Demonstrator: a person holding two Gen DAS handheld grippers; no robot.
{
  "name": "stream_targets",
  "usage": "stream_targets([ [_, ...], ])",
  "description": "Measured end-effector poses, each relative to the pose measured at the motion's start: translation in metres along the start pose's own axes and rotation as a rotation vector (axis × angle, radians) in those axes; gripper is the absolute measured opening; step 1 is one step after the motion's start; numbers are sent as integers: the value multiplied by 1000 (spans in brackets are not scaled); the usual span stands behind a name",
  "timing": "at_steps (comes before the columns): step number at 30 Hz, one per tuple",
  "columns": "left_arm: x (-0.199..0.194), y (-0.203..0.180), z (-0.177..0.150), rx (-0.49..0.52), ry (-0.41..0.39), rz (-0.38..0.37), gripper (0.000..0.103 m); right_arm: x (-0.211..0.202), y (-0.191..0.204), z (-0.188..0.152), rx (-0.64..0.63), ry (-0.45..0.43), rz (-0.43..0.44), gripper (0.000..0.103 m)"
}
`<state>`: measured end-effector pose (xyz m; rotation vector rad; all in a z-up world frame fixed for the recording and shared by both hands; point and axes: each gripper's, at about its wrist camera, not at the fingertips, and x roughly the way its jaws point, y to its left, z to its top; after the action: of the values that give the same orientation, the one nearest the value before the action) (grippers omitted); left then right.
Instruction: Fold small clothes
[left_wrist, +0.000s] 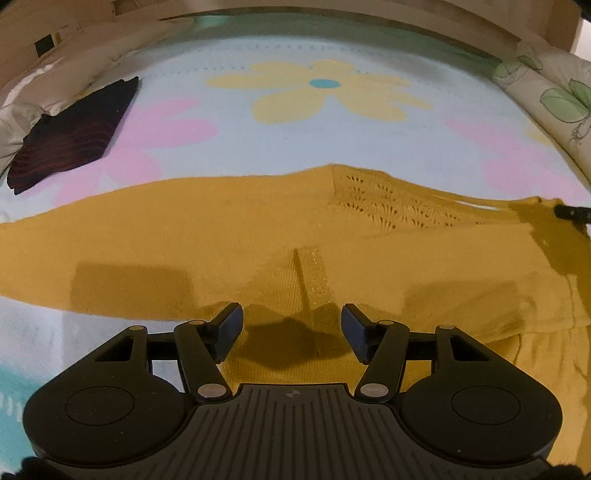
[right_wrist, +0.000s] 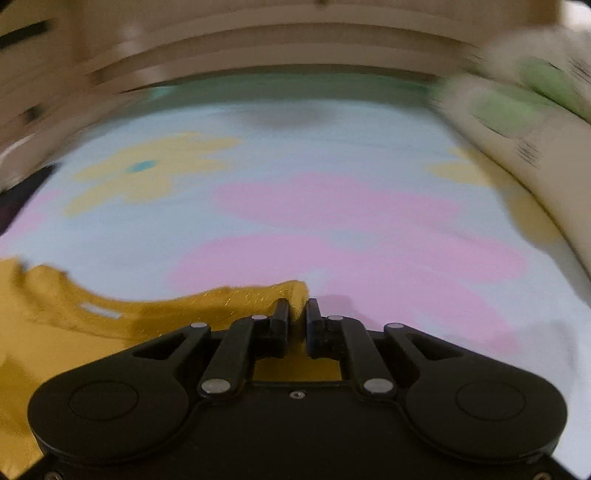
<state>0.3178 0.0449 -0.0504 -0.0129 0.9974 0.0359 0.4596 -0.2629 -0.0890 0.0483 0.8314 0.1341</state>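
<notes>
A sweater (left_wrist: 229, 229) is lying spread across the near part of a bed sheet (left_wrist: 295, 140). A folded garment (left_wrist: 70, 136) is sitting on the sheet far left, well apart; pillows (left_wrist: 546, 96) are lining the right edge.

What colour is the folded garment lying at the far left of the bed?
The folded garment is black with thin red wavy lines, clearest in the left wrist view.
</notes>
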Motion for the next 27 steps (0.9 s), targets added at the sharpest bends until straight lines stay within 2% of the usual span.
stream_targets([
  [1, 2, 0, 0, 1, 11, 0, 58, 2, 1, -3, 3, 9, 9, 14],
  [3, 5, 0, -2, 7, 34, 7, 58, -2, 2, -6, 21, -24, 55, 22],
  [4, 6, 1, -2, 9, 40, 8, 58, -6, -3, -5, 49, -41, 67, 39],
  [5, 6, 1, -3, 7, 39, 3, 58, -10, -8, -4, 93, -59, 79, 62],
  [7, 5, 3, -2, 3, 44, -5, 58, -24, -22, -2, 183, -103, 108, 76],
  [9, 5, 6, -1, -7, 48, -12, 58, -36, -38, -4, 236, -104, 105, 75],
  [12, 5, 7, -2, -17, 51, -16, 58, -48, -56, -9, 251, -55, 87, 75],
  [16, 6, 7, -1, -24, 51, -14, 58, -55, -61, -27, 260, 9, 116, 75],
  [18, 5, 7, -1, -26, 51, -14, 58, -52, -58, -33, 256, 34, 135, 72],
  [20, 5, 8, -2, -23, 49, -15, 58, -48, -54, -37, 256, 49, 148, 62],
  [22, 5, 9, -2, -16, 48, -16, 58, -41, -51, -39, 281, 57, 166, 58],
  [23, 5, 9, -2, -15, 48, -16, 58, -41, -53, -40, 290, 48, 170, 51],
  [24, 6, 9, -2, -15, 48, -16, 58, -41, -52, -40, 295, 41, 173, 37],
  [25, 6, 9, -1, -20, 47, -14, 58, -40, -51, -40, 299, 45, 167, 13],
  [27, 6, 8, -1, -28, 43, -12, 58, -50, -46, -36, 257, 17, 72, 9],
])
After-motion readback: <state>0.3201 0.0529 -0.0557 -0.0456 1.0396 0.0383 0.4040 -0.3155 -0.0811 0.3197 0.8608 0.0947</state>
